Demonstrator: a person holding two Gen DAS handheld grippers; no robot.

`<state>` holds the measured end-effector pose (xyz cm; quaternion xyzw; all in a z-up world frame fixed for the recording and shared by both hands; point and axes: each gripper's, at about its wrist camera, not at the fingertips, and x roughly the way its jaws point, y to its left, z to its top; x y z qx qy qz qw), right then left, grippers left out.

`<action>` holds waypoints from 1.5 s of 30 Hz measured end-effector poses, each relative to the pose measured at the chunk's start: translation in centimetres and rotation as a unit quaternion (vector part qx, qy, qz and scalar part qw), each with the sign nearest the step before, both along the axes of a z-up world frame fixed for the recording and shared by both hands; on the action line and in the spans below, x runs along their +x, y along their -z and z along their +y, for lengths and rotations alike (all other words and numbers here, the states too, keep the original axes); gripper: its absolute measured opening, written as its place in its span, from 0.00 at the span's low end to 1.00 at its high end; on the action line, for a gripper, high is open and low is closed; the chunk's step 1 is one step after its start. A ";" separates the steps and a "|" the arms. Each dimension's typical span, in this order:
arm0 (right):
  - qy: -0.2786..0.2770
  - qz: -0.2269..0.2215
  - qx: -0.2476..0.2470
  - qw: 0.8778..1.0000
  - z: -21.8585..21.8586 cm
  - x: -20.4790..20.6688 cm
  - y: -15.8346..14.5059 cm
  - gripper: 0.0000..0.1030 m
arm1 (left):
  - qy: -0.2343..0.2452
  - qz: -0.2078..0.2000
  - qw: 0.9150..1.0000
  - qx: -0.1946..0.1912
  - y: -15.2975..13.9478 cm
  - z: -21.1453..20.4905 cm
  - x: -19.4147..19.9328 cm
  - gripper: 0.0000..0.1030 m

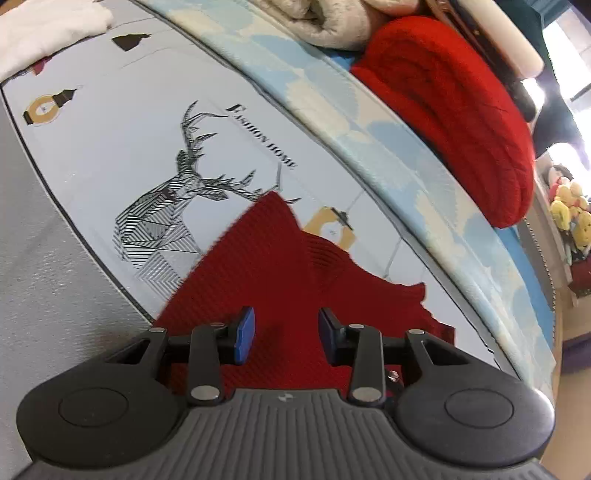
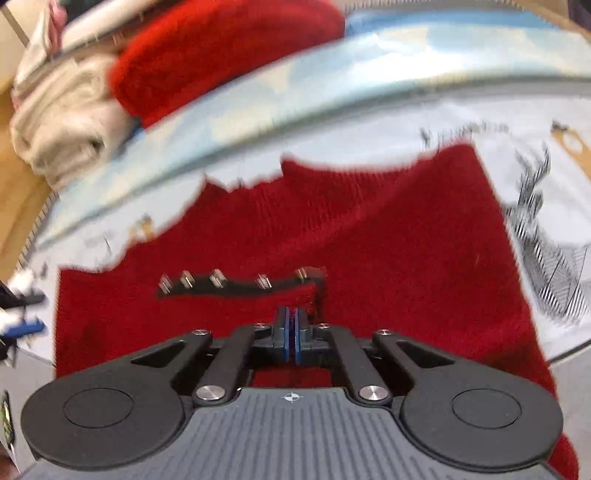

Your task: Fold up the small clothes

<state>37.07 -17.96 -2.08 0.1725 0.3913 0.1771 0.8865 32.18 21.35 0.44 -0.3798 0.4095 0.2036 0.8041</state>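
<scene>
A dark red knit garment (image 2: 388,240) lies flat on a pale mat printed with a deer (image 1: 166,206). Along a raised fold of it runs a black strip with several metal snaps (image 2: 236,286). My right gripper (image 2: 291,321) is shut, its blue pads together, and that fold bunches right at their tips. In the left wrist view the same red garment (image 1: 280,266) spreads under my left gripper (image 1: 286,334). That gripper is open, with its blue pads (image 1: 243,334) apart above the cloth and nothing pinched between them.
Beyond the mat runs a blue and white cloud-patterned edge (image 1: 369,122). On it lie a folded bright red knit (image 1: 461,110) and a beige bundle (image 1: 332,22). A white garment (image 1: 48,29) lies at the mat's far left. Plush toys (image 1: 572,210) sit at the right.
</scene>
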 end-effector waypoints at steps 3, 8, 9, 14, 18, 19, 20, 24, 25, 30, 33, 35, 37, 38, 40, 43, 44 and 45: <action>0.024 -0.058 0.016 0.998 -2.0 -1.1 -3.6 0.02 | -0.006 0.004 1.000 -0.004 0.3 0.6 -0.1 0.41; 0.132 -0.037 -0.060 0.989 -7.0 -0.2 -3.5 0.02 | -0.007 0.001 1.000 0.009 0.0 1.1 -0.1 0.41; 0.146 -0.009 -0.071 0.987 -7.8 0.3 -2.4 0.02 | -0.007 0.002 1.000 0.010 0.0 1.1 -0.1 0.41; 0.188 0.023 -0.078 0.979 -9.6 0.5 -1.2 0.06 | 0.006 0.007 1.000 0.006 0.3 0.7 0.6 0.41; 0.150 -0.038 -0.037 0.987 -9.0 -0.3 -2.6 0.06 | 0.040 0.007 0.999 0.007 0.6 -0.3 1.4 0.41; 0.124 -0.037 -0.024 0.991 -8.7 0.0 -2.3 0.06 | 0.052 0.005 0.999 0.000 1.1 -0.5 1.6 0.40; 0.090 -0.023 -0.012 0.996 -8.3 0.6 -1.6 0.10 | 0.068 0.006 0.998 -0.004 1.8 -0.8 1.9 0.39; 0.111 0.089 0.000 0.990 -9.4 2.2 3.1 0.05 | 0.109 0.086 0.990 0.014 5.9 -0.7 2.5 0.08; 0.121 0.093 0.022 0.988 -9.8 2.2 3.2 0.05 | 0.110 0.085 0.990 0.007 5.4 -0.4 2.5 0.08; 0.096 0.052 -0.031 0.994 -9.5 2.5 2.4 0.08 | 0.163 0.071 0.983 0.054 4.1 -1.7 2.8 0.15; 0.101 0.074 0.000 0.992 -10.7 2.3 2.7 0.06 | 0.193 0.078 0.976 0.072 5.1 -2.7 2.5 0.15; 0.102 0.065 0.002 0.993 -10.9 1.4 1.3 0.10 | 0.200 0.067 0.973 0.093 3.7 -3.3 1.7 0.16; 0.096 0.035 -0.003 0.995 -11.2 -0.3 -0.4 0.13 | 0.220 0.052 0.968 0.110 2.3 -3.9 0.6 0.17; 0.091 0.020 -0.011 0.996 -11.4 -1.1 -1.3 0.16 | 0.234 0.044 0.964 0.120 1.4 -4.3 -0.2 0.21; 0.082 -0.011 -0.043 0.996 -11.6 -3.0 -2.6 0.22 | 0.249 0.034 0.957 0.143 0.4 -4.9 -1.8 0.27; 0.077 -0.037 -0.083 0.993 -12.3 -6.1 -3.2 0.23 | 0.262 0.036 0.950 0.164 0.0 -5.7 -4.1 0.27; 0.076 -0.037 -0.087 0.993 -12.6 -7.2 -3.3 0.23 | 0.265 0.036 0.949 0.166 -0.1 -5.8 -5.1 0.27; 0.074 -0.037 -0.086 0.993 -12.9 -8.4 -3.4 0.24 | 0.269 0.035 0.948 0.165 -0.2 -5.8 -6.3 0.27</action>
